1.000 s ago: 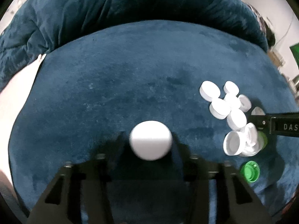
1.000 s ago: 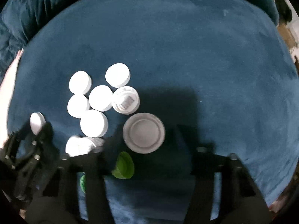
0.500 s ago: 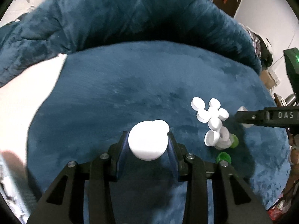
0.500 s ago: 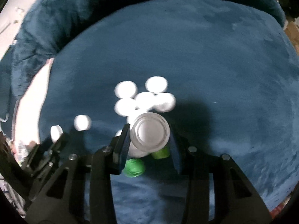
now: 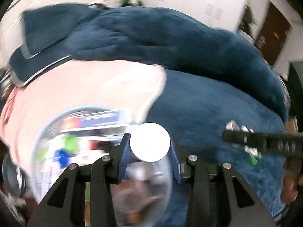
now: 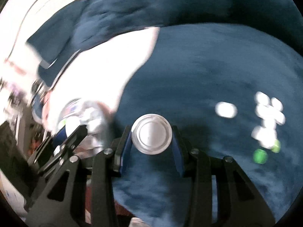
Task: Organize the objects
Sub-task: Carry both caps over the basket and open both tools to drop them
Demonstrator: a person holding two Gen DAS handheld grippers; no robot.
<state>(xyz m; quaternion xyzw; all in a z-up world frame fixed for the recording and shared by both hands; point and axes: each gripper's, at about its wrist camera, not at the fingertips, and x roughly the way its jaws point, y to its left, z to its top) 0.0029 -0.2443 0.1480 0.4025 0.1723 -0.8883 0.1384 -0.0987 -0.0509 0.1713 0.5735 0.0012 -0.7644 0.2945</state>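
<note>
The left gripper (image 5: 150, 152) has its jaws closed partway on a white cap (image 5: 150, 141), low centre, above a blurred clear tub (image 5: 56, 132); its printed labels are unreadable. The right gripper (image 6: 151, 143) grips a clear lid (image 6: 151, 134) the same way. Beyond, on the blue cushion (image 6: 198, 71), loose caps (image 6: 269, 117) cluster at right, with bare plush between and a raised rim at the top edge
</note>
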